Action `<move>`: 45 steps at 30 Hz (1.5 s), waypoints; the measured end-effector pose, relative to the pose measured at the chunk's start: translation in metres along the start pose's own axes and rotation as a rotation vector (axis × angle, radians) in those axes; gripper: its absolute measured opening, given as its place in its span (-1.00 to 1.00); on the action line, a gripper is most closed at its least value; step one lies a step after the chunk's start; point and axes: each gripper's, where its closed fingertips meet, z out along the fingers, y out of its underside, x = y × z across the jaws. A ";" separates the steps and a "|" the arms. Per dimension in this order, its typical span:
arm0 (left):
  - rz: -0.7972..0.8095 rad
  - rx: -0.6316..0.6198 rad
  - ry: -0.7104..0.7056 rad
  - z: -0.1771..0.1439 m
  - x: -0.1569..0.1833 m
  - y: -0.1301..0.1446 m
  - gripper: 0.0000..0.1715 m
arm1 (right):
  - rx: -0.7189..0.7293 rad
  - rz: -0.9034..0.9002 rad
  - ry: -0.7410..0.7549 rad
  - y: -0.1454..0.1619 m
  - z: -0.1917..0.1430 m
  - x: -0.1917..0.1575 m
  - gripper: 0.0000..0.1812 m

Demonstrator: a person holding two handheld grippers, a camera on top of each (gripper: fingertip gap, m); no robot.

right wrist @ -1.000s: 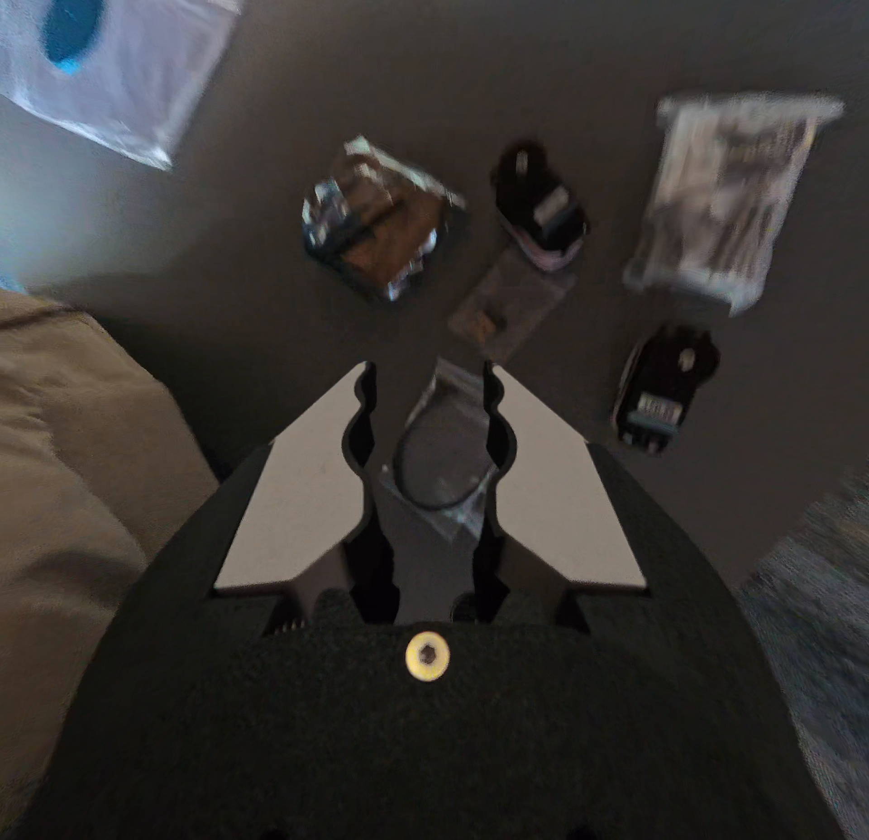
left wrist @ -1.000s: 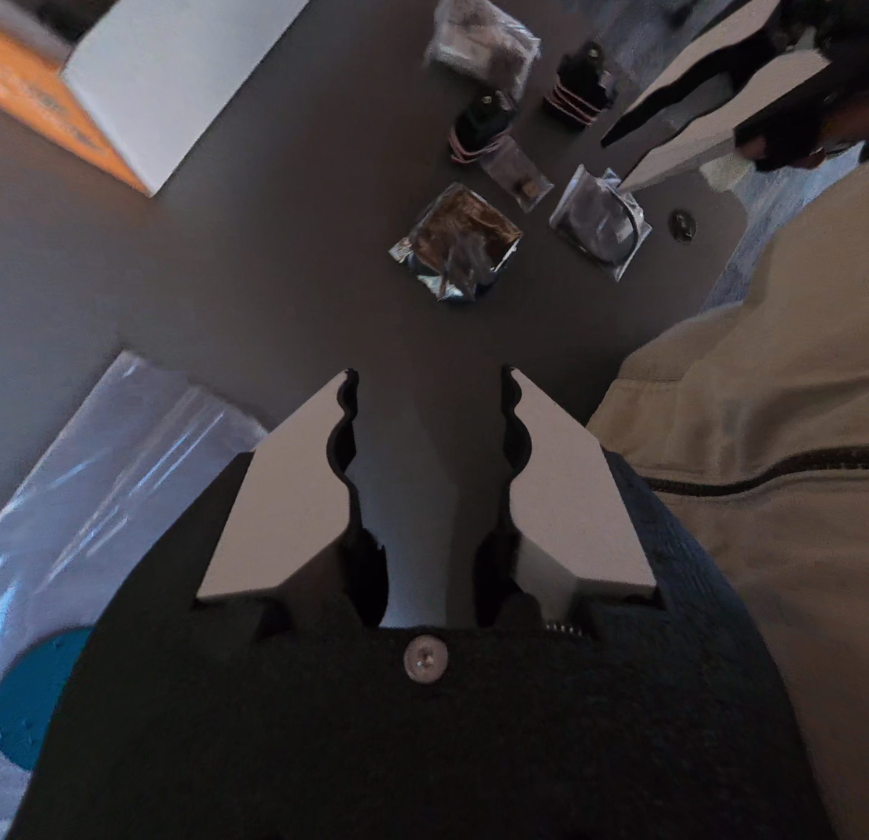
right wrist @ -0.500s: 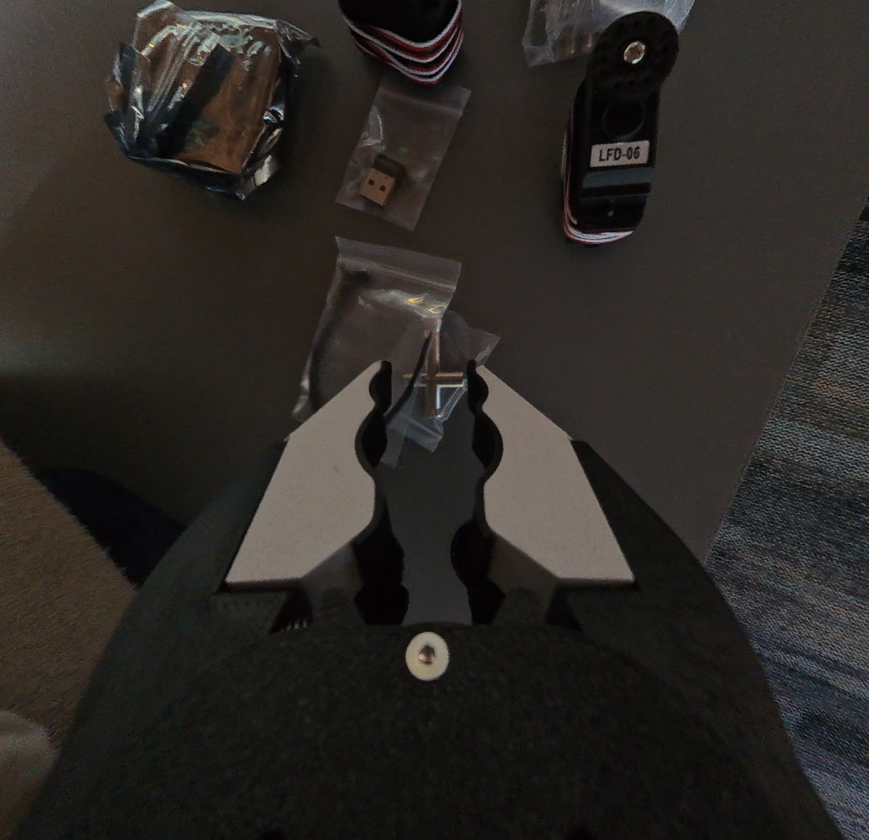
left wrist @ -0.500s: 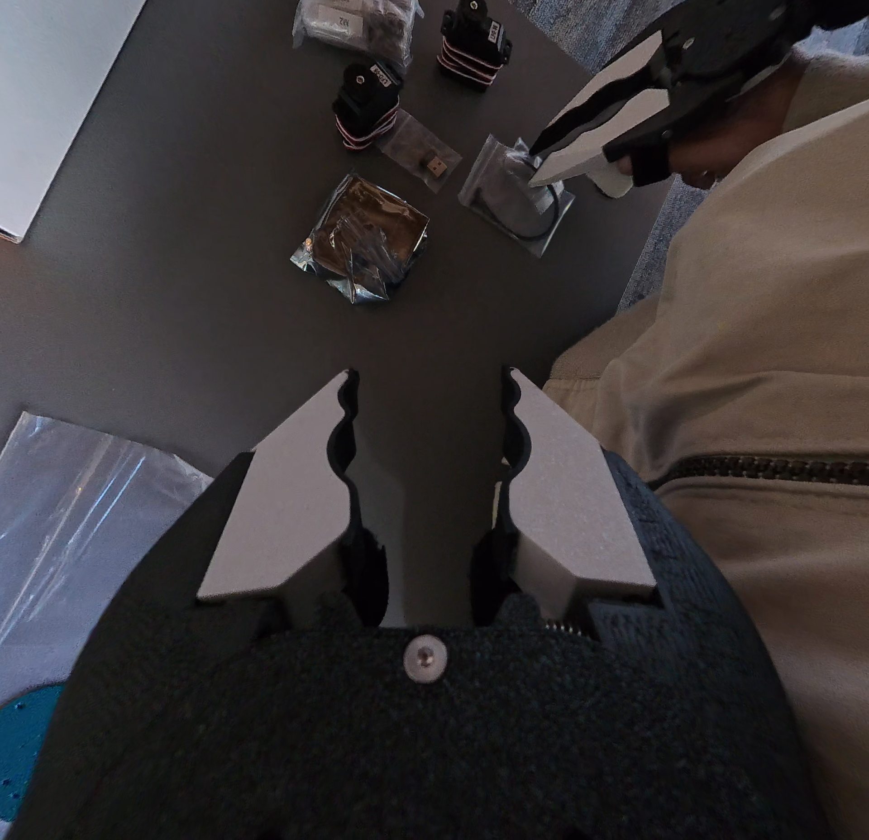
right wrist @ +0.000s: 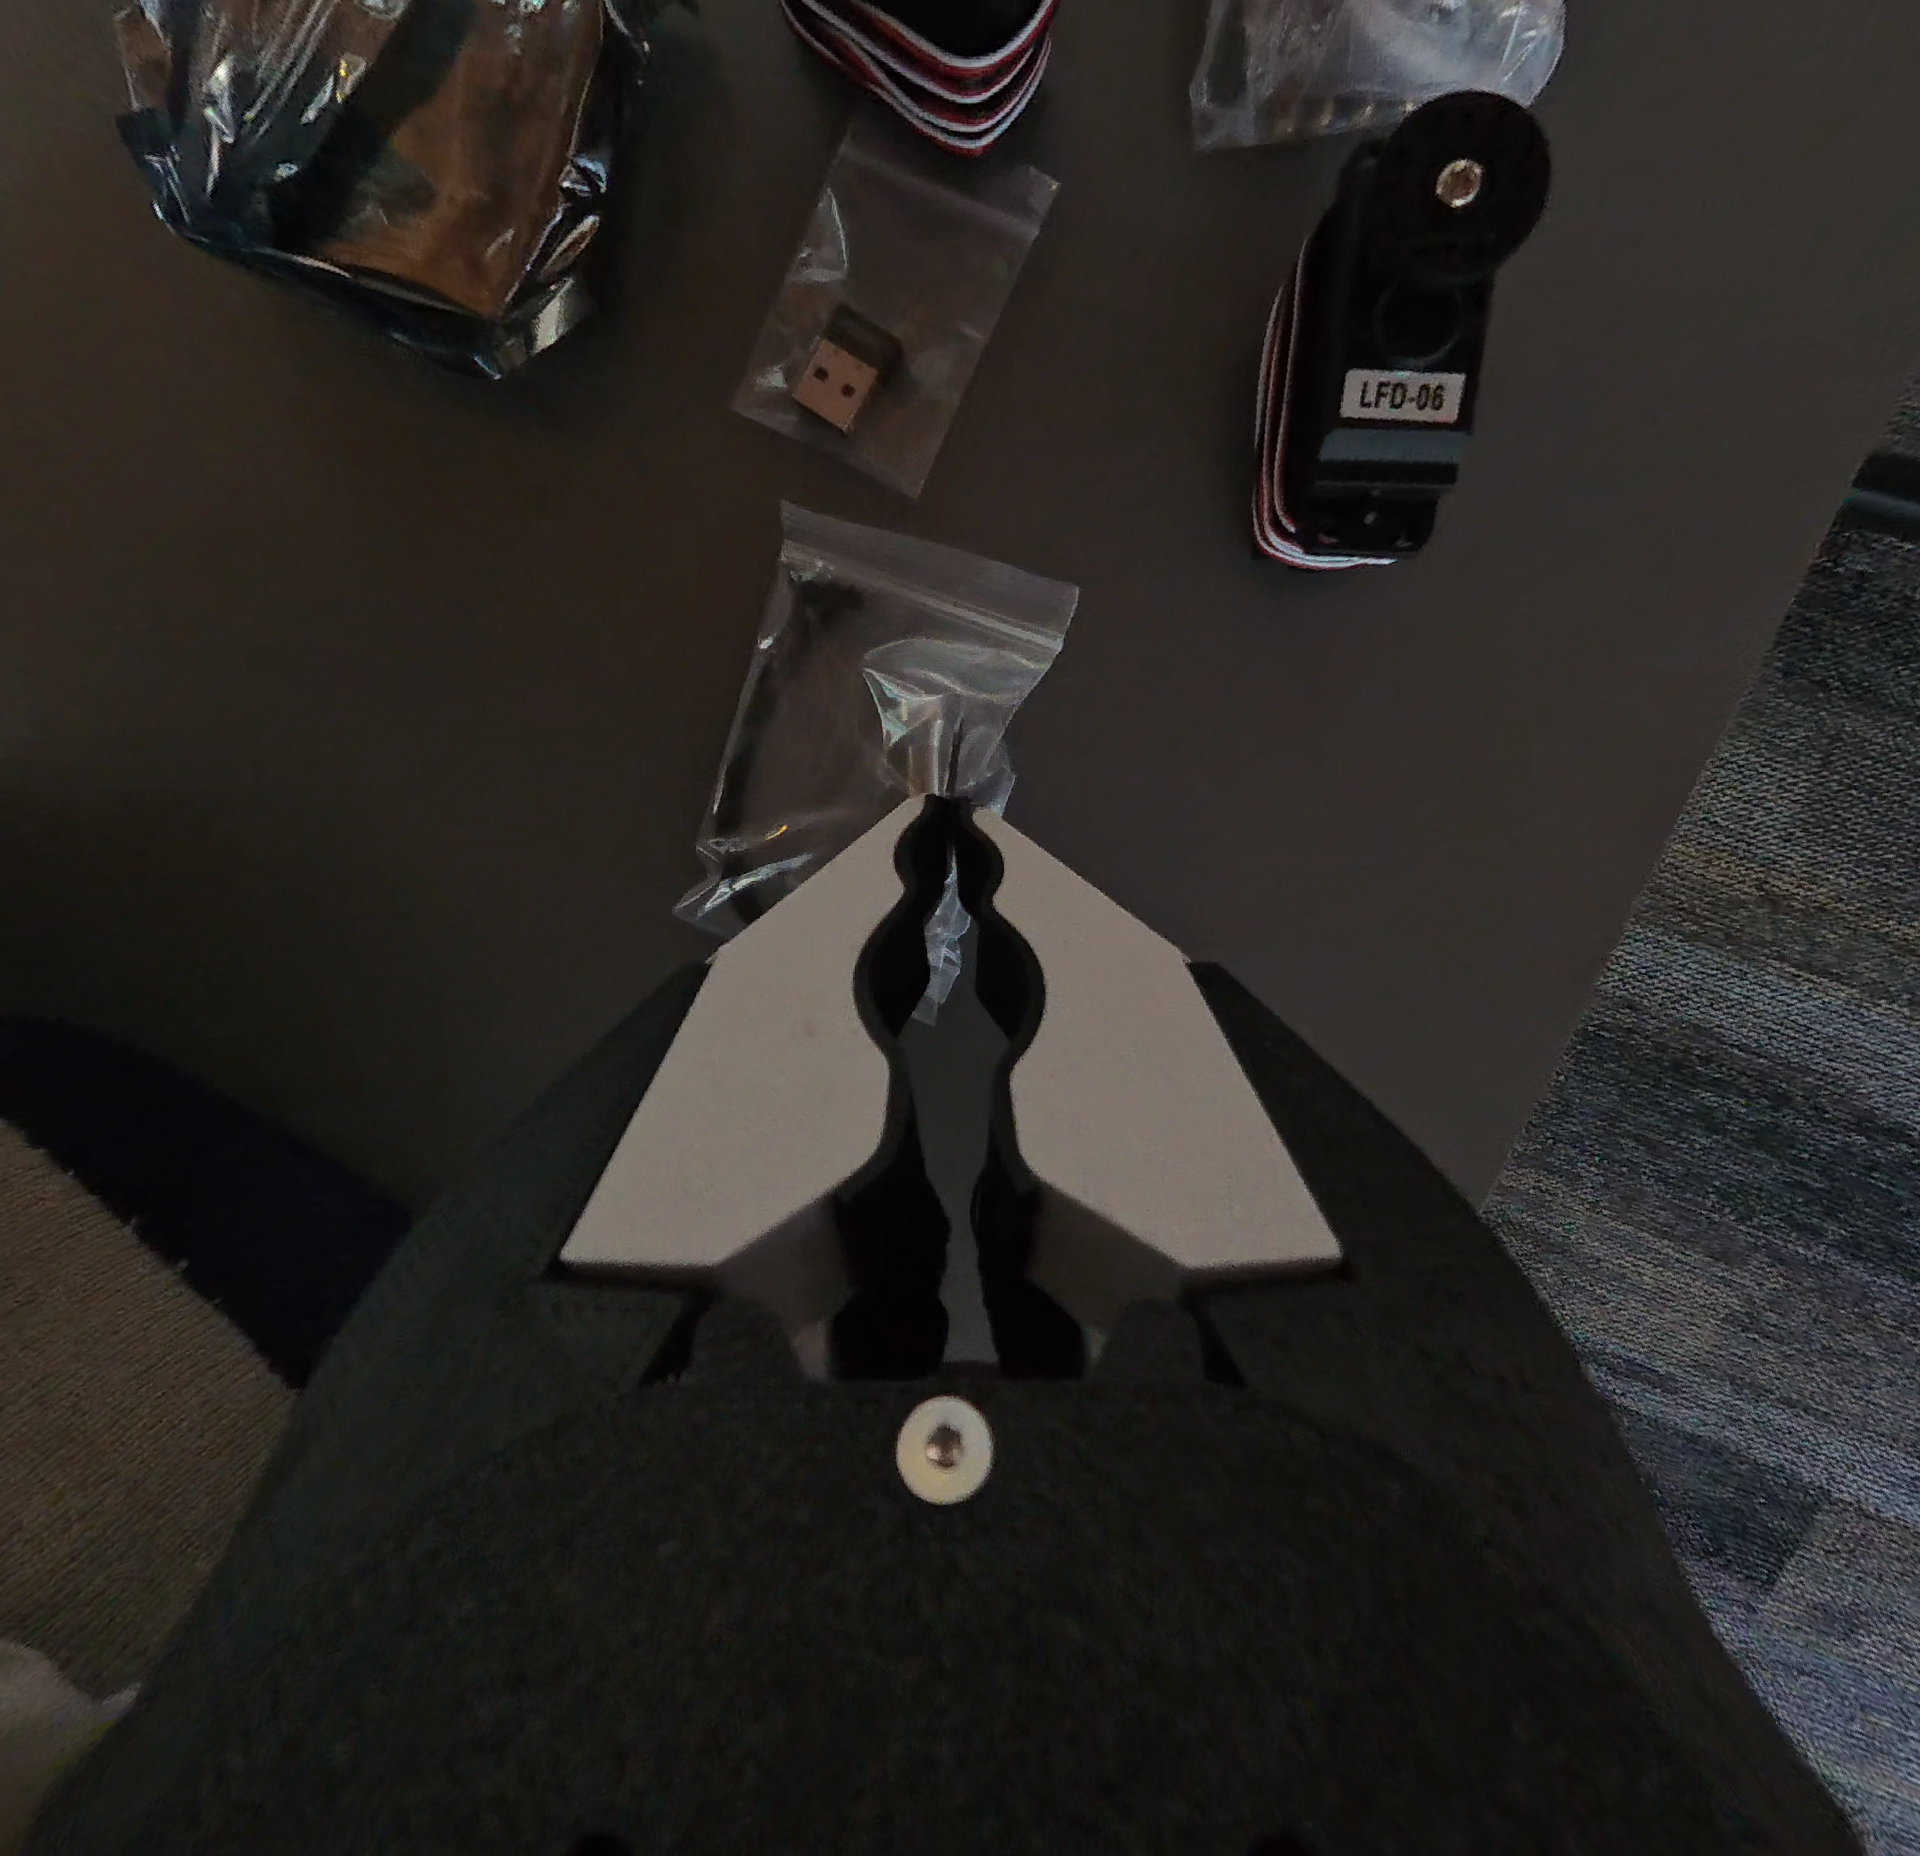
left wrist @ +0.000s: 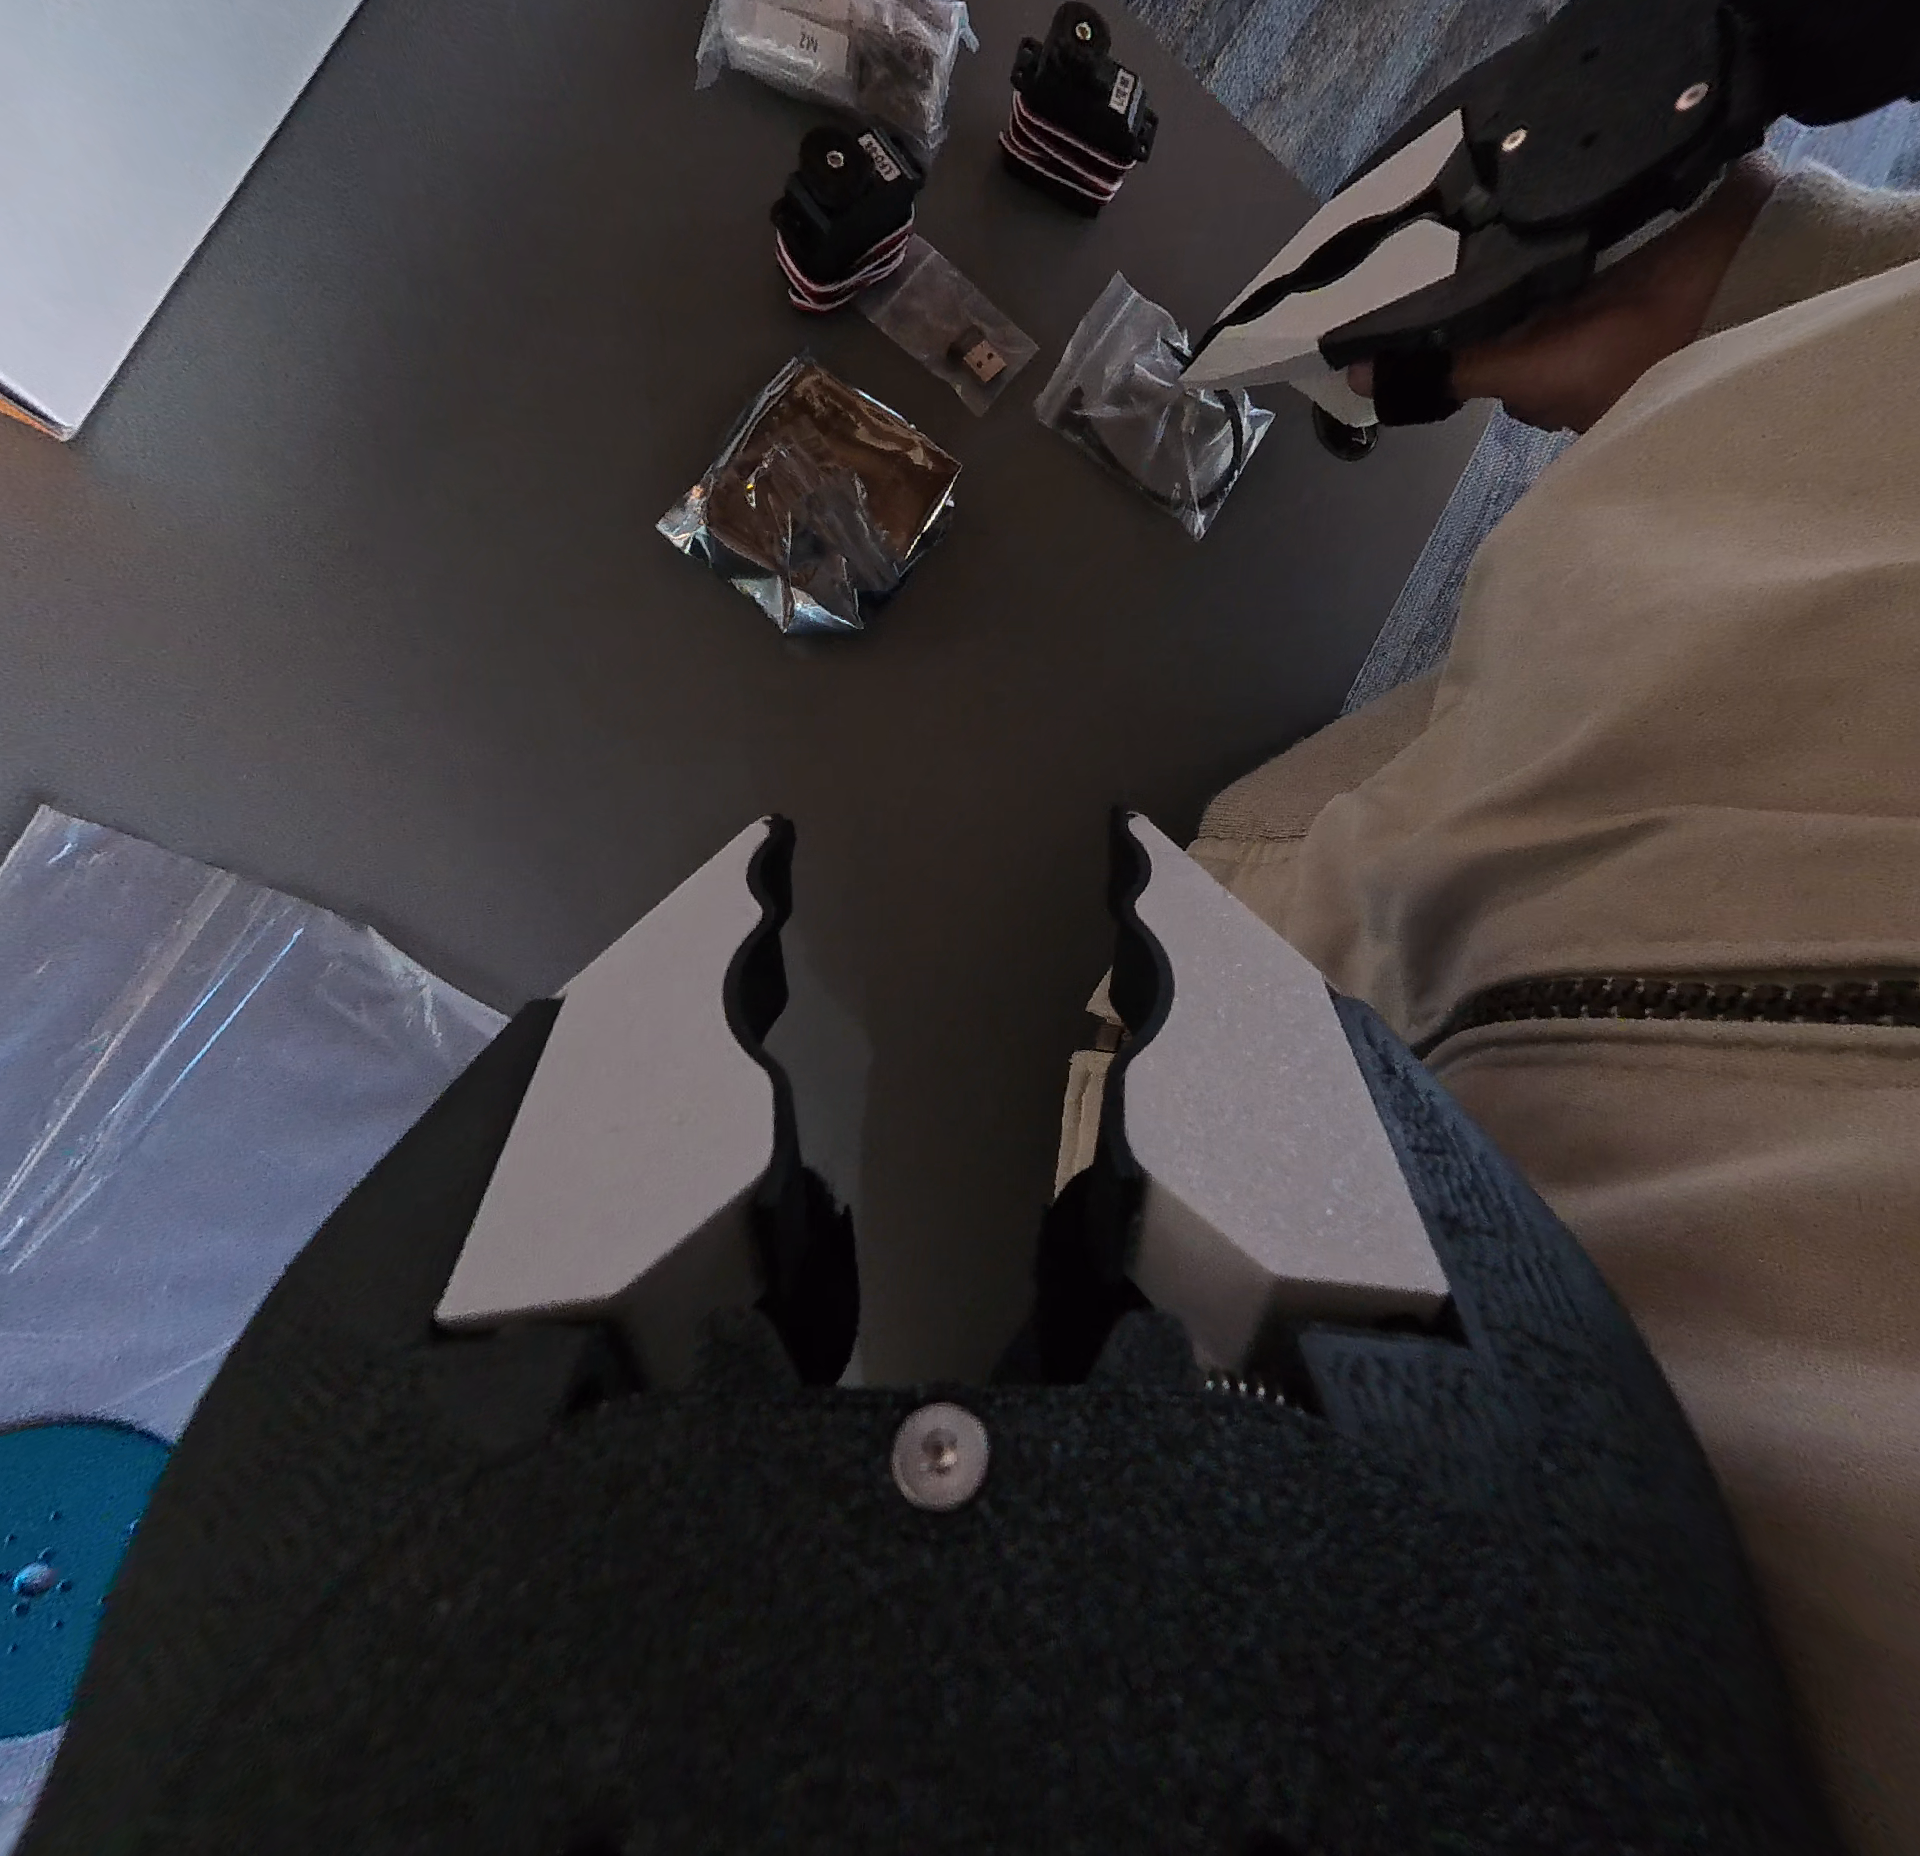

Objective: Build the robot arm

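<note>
In the left wrist view, lower left, a large clear plastic sheet (left wrist: 197, 1110) with a blue disc (left wrist: 57, 1557) lies flat on the dark table (left wrist: 436, 559). The left gripper (left wrist: 945, 840) hangs above bare table at lower centre, its jaws spread wide and holding nothing, well apart from the parts.

Upper centre, the parts lie loosely side by side, none stacked: 1 crumpled foil bag (left wrist: 810, 497), 2 black servos (left wrist: 847, 217) (left wrist: 1081, 123), 1 bag of small hardware (left wrist: 842, 40) and 1 small bag with a USB dongle (left wrist: 961, 326).

At upper right, the right gripper (right wrist: 943, 804) has its jaws pressed together, pinching the near edge of the clear zip bag (right wrist: 883, 705) holding a black cable; the plastic puckers at the tips because the bag's far end appears to rest on the table.
</note>
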 end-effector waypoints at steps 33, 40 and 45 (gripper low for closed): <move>-0.217 0.109 -0.125 -0.039 -0.059 0.026 -0.30 | -0.133 -0.032 -0.194 -0.197 0.101 -0.017 -1.00; -0.243 0.107 -0.125 -0.039 -0.066 0.031 -0.30 | -0.089 0.040 -0.260 -0.198 0.101 -0.008 -0.79; -0.246 0.097 -0.124 -0.040 -0.066 0.033 -0.30 | 0.002 -0.023 -0.291 -0.221 0.107 -0.007 -0.70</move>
